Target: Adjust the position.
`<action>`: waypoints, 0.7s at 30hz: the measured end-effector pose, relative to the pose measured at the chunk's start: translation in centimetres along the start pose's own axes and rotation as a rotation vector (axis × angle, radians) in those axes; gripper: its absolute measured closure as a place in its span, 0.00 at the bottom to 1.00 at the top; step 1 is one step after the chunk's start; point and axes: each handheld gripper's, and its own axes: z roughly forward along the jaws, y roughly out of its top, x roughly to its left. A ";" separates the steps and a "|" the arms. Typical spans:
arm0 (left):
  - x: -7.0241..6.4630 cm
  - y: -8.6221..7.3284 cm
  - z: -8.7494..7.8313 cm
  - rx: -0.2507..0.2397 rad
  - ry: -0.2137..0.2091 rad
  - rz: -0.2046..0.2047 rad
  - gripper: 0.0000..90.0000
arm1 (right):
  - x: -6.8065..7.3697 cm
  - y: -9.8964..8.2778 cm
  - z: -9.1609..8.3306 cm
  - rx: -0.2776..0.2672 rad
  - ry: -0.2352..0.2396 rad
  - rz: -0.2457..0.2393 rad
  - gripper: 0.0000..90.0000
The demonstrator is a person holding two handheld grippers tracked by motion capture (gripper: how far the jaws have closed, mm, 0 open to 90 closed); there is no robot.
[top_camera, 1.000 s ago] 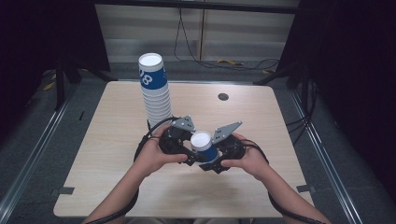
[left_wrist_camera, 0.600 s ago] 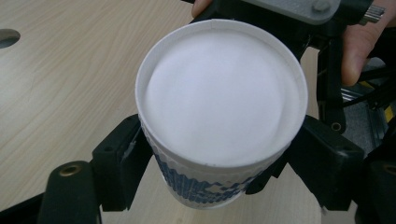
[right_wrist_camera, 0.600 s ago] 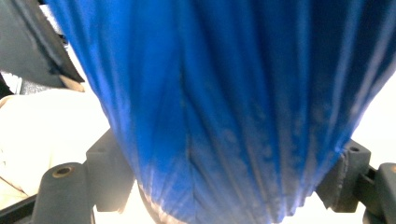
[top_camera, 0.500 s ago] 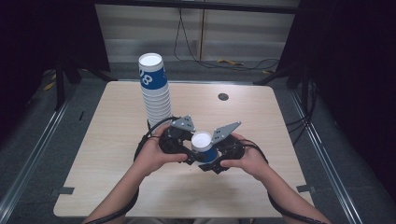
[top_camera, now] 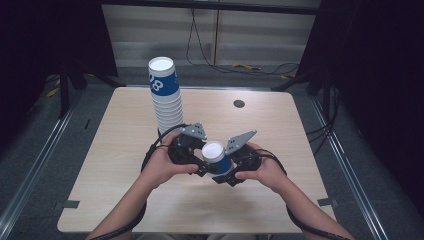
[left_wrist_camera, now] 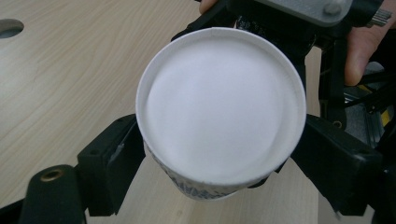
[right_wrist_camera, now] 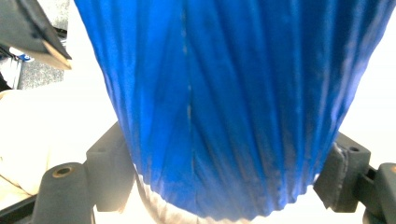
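High view: stack of cups stands behind both tongs on tabletop.
Left gripper view: left tongs, just opening, loose around white cup bottom.
Right gripper view: right tongs pinching cup's blue wall.

Cup stack stands on table, back-left of centre. Hole in tabletop to its right, near far edge, well apart. Single cup sits nearer the person, front-right of stack, betw. left gripper on its left & right gripper on its right. Both grippers near table's middle.
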 end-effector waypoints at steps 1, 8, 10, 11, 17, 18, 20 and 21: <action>0.0 0.0 0.0 0.009 -0.005 0.003 0.19 | 0.0 0.0 0.0 0.000 0.000 0.000 0.23; 0.2 -0.1 0.2 0.018 -0.007 -0.002 0.19 | 0.0 0.0 0.2 0.006 0.005 0.003 0.23; 0.3 0.0 0.3 0.016 -0.007 -0.004 0.19 | 0.0 0.1 0.3 0.012 0.006 -0.005 0.23; 0.3 0.0 0.3 0.016 -0.010 -0.003 0.19 | 0.0 0.1 0.3 0.013 0.008 -0.003 0.23; 0.1 0.1 0.2 0.008 -0.009 0.010 0.21 | 0.0 0.4 0.6 0.014 0.016 -0.009 0.23; 0.2 0.1 0.1 0.005 -0.014 0.017 0.22 | 0.0 0.4 0.7 0.015 0.017 -0.006 0.23; 0.2 0.1 0.1 0.010 -0.010 0.033 0.24 | 0.0 0.4 0.7 0.013 0.019 -0.008 0.23; 0.2 0.1 0.0 0.012 -0.008 0.035 0.25 | 0.0 0.4 0.8 0.016 0.019 -0.010 0.23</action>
